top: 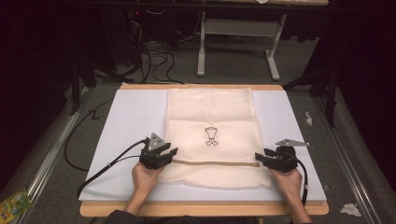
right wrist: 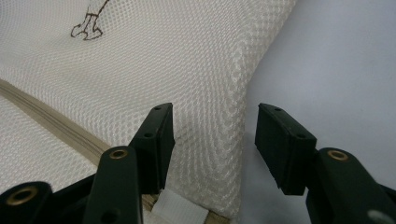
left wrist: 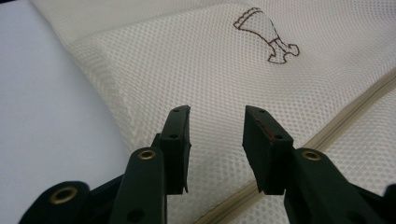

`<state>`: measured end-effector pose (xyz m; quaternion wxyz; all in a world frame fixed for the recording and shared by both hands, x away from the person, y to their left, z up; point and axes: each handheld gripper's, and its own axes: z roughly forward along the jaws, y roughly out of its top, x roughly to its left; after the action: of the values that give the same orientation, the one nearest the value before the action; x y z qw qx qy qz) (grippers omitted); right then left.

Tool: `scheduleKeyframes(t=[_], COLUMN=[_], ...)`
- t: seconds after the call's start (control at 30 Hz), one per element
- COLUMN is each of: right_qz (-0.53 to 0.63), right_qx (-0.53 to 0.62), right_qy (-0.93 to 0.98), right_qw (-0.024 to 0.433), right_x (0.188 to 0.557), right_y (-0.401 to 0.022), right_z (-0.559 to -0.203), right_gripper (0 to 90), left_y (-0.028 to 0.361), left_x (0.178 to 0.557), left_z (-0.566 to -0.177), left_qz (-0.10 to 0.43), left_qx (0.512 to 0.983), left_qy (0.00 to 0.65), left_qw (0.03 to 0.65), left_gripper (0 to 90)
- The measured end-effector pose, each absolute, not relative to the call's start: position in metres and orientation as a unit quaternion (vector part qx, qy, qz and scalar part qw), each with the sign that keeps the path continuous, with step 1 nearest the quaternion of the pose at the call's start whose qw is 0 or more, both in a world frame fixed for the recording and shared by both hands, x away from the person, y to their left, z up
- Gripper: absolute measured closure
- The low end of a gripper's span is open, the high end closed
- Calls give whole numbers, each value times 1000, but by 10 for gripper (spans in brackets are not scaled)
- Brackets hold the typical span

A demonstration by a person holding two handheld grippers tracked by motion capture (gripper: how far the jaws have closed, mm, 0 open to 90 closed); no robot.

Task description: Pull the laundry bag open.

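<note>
Black jaws of the left gripper [top: 169, 154] and right gripper [top: 259, 157] stand released at both ends of the zipper [top: 215, 163]. The mesh laundry bag [top: 211, 119] lies flat on the white worktop [top: 130, 116]; the zipper looks closed, so little seems left.

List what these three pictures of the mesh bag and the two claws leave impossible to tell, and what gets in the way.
- Mesh bag, high view: contents hidden by its weave.
- Zipper, high view: slider too small to find; left end hidden under the left claw.
- Embroidered motif, right gripper view: cut off by the top edge.
- Right claw view: zipper's end hidden behind its jaw.
</note>
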<state>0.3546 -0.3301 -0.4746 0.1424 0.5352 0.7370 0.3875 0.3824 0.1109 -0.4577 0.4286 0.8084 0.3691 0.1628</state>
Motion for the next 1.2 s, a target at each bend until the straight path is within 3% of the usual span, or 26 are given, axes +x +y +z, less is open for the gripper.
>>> scheduleKeyframes(t=[0.4,0.7,0.9,1.2], right_qz=[386,332,336,363], right_qx=[528,499,486,493], right_qy=[746,780,789,778], right_qw=[128,181,170,141], right_x=[354,352,352,355], right_y=[-320,-308,-307,-316], right_z=[-477,-475,-474,-472], right_gripper=[502,656,846,879], left_y=[93,80,71,69], left_x=[380,379,382,382], left_z=[-472,-474,-472,-467], left_qz=[133,144,137,115], left_qx=[810,826,830,827], left_qy=[372,356,352,356], left_qw=[434,412,411,419], left_gripper=[595,576,568,557])
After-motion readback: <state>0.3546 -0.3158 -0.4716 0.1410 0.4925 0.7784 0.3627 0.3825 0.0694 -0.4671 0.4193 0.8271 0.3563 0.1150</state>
